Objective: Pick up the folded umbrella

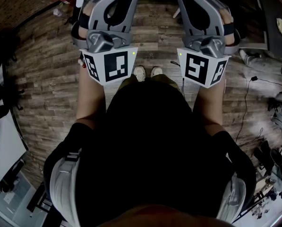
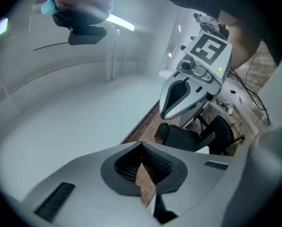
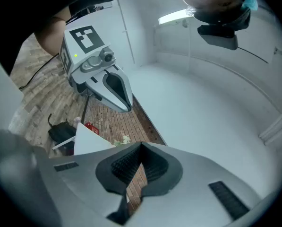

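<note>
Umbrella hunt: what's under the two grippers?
Wood floor and the person's shoes. No umbrella shows. The left gripper, right gripper and the person's body hide the floor directly below.

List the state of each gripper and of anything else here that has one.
left gripper: jaws shut, nothing between them.
right gripper: jaws shut, nothing between them.
folded umbrella: not in any view, not picked up.
office chair: upright, nobody on it.
</note>
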`<state>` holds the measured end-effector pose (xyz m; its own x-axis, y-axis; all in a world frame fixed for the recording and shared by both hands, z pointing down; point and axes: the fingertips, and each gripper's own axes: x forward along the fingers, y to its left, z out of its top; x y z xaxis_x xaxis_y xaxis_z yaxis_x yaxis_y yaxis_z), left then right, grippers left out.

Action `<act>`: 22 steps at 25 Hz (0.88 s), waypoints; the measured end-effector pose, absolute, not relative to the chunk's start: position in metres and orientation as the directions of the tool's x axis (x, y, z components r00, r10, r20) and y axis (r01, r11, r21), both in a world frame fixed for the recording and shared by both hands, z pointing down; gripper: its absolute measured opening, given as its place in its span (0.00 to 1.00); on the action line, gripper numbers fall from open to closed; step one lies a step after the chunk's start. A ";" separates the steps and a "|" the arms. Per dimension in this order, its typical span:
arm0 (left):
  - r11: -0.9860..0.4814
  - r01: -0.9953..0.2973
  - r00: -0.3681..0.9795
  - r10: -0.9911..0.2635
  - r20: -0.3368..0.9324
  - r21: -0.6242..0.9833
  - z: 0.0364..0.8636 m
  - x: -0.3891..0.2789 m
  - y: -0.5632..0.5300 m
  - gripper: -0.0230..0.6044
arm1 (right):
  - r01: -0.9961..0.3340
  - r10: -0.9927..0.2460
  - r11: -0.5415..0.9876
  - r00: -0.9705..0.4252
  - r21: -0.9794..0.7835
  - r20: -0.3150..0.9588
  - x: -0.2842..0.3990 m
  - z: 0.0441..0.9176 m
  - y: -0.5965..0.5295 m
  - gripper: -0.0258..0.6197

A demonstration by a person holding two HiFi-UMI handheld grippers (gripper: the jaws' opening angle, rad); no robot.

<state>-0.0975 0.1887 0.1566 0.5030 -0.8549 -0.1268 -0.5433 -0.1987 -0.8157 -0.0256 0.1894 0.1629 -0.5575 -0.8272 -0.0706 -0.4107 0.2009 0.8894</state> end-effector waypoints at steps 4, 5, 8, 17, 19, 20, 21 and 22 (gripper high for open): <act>-0.201 -0.539 0.506 -0.854 -0.123 -0.818 0.159 -0.096 0.193 0.06 | -0.410 -0.825 0.201 -0.560 0.890 -0.072 -0.026 0.164 0.194 0.08; -0.201 -0.539 0.506 -0.854 -0.123 -0.818 0.159 -0.096 0.193 0.06 | -0.410 -0.825 0.201 -0.561 0.890 -0.072 -0.026 0.164 0.194 0.08; -0.202 -0.539 0.504 -0.855 -0.121 -0.818 0.159 -0.096 0.193 0.06 | -0.409 -0.825 0.203 -0.561 0.890 -0.070 -0.026 0.164 0.194 0.08; -0.199 -0.542 0.498 -0.859 -0.121 -0.817 0.161 -0.102 0.193 0.06 | -0.405 -0.820 0.214 -0.569 0.889 -0.061 -0.033 0.166 0.194 0.08; -0.197 -0.544 0.494 -0.861 -0.122 -0.816 0.160 -0.105 0.192 0.06 | -0.395 -0.819 0.216 -0.571 0.893 -0.054 -0.036 0.167 0.193 0.08; -0.197 -0.544 0.493 -0.861 -0.122 -0.815 0.160 -0.106 0.191 0.06 | -0.387 -0.818 0.217 -0.573 0.896 -0.050 -0.037 0.168 0.193 0.08; -0.197 -0.544 0.494 -0.861 -0.121 -0.815 0.160 -0.108 0.191 0.06 | -0.378 -0.818 0.216 -0.573 0.900 -0.045 -0.039 0.169 0.193 0.08; -0.198 -0.544 0.494 -0.861 -0.120 -0.816 0.161 -0.109 0.191 0.06 | -0.369 -0.818 0.215 -0.573 0.904 -0.039 -0.042 0.171 0.194 0.08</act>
<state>-0.1094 0.1912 0.1608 0.4941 -0.8611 -0.1200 -0.5436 -0.1983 -0.8156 -0.0418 0.1936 0.1709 -0.5733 -0.8184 -0.0393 -0.3689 0.2150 0.9043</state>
